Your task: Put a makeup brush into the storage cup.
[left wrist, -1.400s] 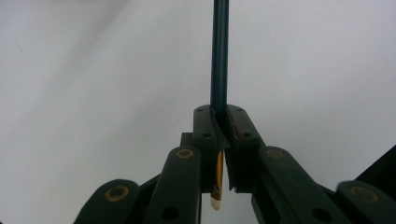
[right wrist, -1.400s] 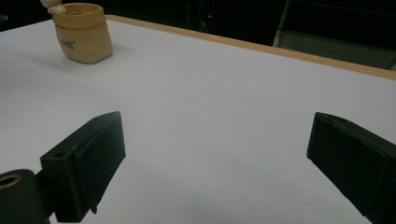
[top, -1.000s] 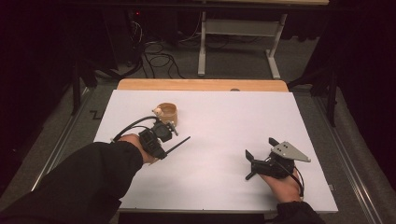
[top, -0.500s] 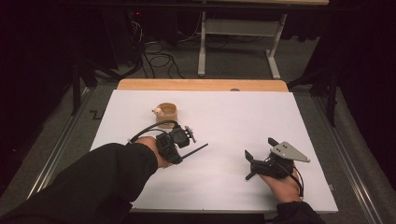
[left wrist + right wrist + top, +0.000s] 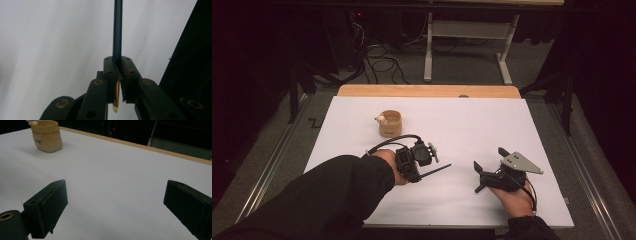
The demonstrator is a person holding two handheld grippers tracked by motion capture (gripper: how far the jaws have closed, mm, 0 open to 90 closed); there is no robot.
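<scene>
I am clamping a thin dark stick (image 5: 117, 27) in my left gripper (image 5: 432, 167) at frame centre, while my right gripper (image 5: 489, 167) fingers are gaping open over the desk (image 5: 462, 120).

A thin dark stick (image 5: 435, 171), maybe a brush handle, juts level over the white table.

Bare table (image 5: 462, 125) right of cup (image 5: 390, 123)

left gripper (image 5: 432, 170) carrying dark stick (image 5: 435, 171), shifted right, farther from tan cup (image 5: 390, 124)
</scene>
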